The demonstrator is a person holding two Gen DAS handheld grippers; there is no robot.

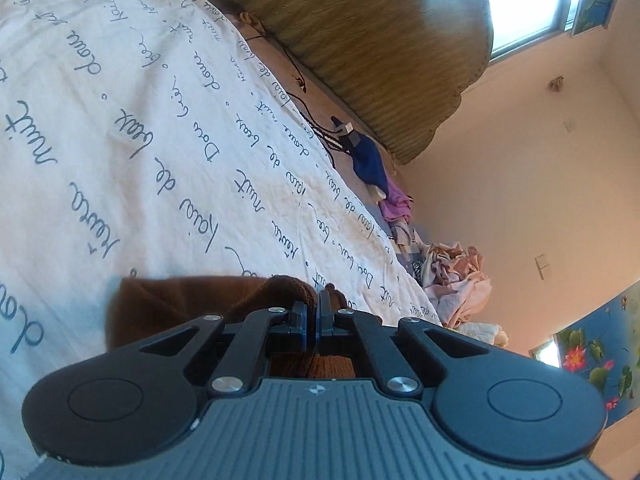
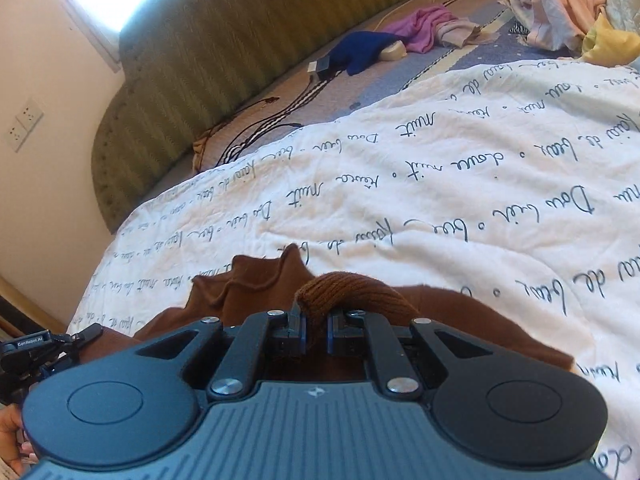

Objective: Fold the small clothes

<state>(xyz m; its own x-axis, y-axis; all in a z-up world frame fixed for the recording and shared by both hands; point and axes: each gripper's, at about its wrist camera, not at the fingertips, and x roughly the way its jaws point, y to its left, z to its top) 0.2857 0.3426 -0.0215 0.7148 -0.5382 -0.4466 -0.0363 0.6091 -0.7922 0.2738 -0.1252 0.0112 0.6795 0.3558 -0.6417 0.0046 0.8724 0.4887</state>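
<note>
A small brown knit garment (image 1: 160,304) lies on the white quilt with handwritten print (image 1: 120,140). My left gripper (image 1: 315,312) is shut on a ribbed edge of it, which bunches up around the fingertips. In the right wrist view the same brown garment (image 2: 248,292) spreads under and ahead of my right gripper (image 2: 317,328), which is shut on a ribbed cuff (image 2: 352,288) that bulges up between its fingers. The other gripper (image 2: 36,350) shows at the far left edge with a hand below it.
A green striped headboard (image 2: 224,40) runs behind the bed. Between it and the quilt lie black cables (image 2: 260,128), a blue cloth (image 2: 360,50), a purple cloth (image 2: 424,28) and a pile of pale clothes (image 2: 560,0). A wall socket (image 2: 22,124) sits at left.
</note>
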